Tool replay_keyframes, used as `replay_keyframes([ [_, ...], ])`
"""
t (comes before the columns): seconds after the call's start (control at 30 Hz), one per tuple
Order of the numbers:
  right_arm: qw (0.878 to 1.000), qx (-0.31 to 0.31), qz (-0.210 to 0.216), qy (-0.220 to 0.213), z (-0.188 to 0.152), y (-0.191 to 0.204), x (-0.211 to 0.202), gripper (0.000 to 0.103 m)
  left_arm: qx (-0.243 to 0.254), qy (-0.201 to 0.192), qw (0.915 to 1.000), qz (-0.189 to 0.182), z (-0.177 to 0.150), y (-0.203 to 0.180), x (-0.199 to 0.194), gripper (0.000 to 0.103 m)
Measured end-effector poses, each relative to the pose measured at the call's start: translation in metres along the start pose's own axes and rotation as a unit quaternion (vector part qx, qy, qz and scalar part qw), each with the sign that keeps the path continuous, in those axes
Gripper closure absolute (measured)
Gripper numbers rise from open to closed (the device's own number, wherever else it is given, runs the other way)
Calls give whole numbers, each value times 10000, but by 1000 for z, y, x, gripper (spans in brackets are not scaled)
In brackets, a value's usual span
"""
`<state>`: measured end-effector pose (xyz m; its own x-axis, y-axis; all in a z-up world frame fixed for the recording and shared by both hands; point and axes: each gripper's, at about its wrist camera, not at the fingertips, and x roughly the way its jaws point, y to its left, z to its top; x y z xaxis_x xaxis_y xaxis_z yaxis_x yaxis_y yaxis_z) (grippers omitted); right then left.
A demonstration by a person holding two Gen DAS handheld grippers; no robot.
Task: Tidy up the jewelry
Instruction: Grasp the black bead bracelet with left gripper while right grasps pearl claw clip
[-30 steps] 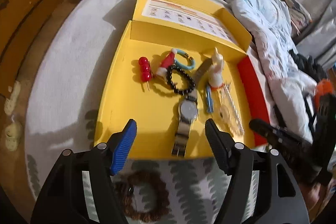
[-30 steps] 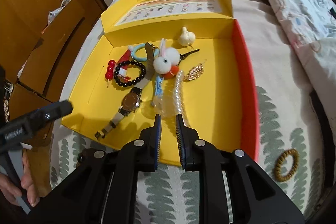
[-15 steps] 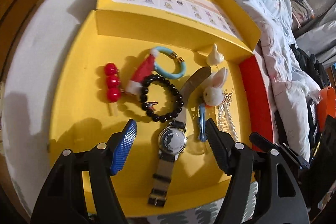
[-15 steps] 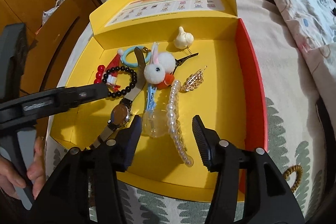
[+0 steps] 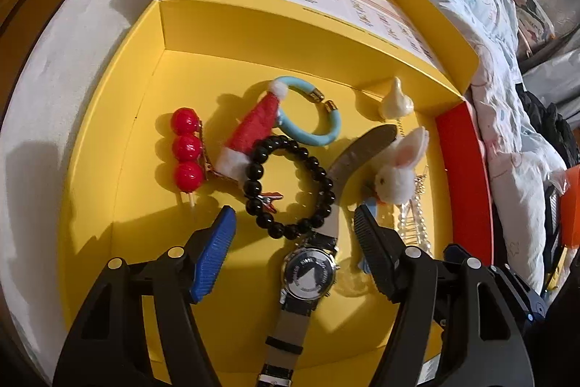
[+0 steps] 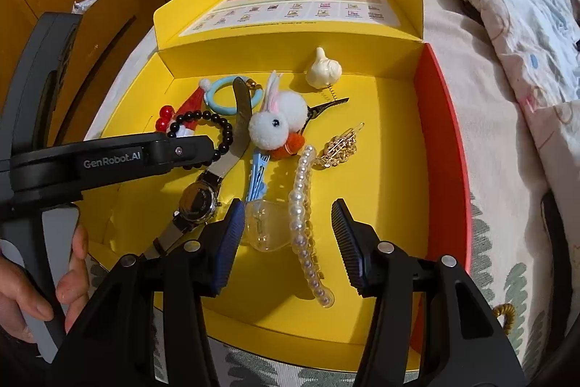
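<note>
Yellow cardboard box (image 5: 119, 176) lies open on the bed (image 6: 507, 118), holding all the jewelry. Going left to right in the left wrist view: a red three-bead clip (image 5: 186, 147) at 9 o'clock, a Santa hat clip (image 5: 253, 129), a black bead bracelet (image 5: 290, 185) at centre with a light blue bangle (image 5: 315, 129) at its 12 o'clock, a wristwatch (image 5: 309, 272) at its 6 o'clock, then a white rabbit pompom (image 5: 397, 173) and a garlic-shaped charm (image 5: 395, 100) at 2 o'clock. The left gripper (image 5: 294, 234) hangs over the bracelet and watch, fingers spread, holding nothing. The right gripper (image 6: 286, 234) has its fingers spread on either side of a pearl hair clip (image 6: 308, 213) and what looks like a clear heart piece (image 6: 264, 223), not touching either
</note>
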<state>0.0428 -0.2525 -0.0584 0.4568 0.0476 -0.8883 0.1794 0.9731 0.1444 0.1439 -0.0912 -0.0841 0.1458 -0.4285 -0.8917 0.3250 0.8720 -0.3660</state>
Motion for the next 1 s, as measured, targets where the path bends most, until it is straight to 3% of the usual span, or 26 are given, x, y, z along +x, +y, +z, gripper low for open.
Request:
replay_keyframes([
  [0.23, 10000, -47, -27, 23, 1, 1, 0, 50, -11, 87, 10000, 26, -2, 5, 5, 53],
  [0.43, 9999, -87, 89, 14, 1, 4, -4, 49, 33, 47, 9999, 86, -3, 3, 4, 53],
  [0.7, 9991, -275, -254, 179, -3, 11, 12, 50, 108, 4, 9997, 214, -2, 0, 6, 53],
  [0.83, 9993, -231, -209, 228, -4, 10, 16, 50, 208, -21, 9994, 269, -3, -4, 7, 55],
  [0.93, 9992, -211, -233, 249, -3, 9, 19, 54, 280, -24, 9991, 320, -3, -8, 8, 58],
  [1.0, 9992, -173, -221, 289, -3, 7, 22, 62, 303, -43, 9990, 341, -3, -8, 8, 61],
])
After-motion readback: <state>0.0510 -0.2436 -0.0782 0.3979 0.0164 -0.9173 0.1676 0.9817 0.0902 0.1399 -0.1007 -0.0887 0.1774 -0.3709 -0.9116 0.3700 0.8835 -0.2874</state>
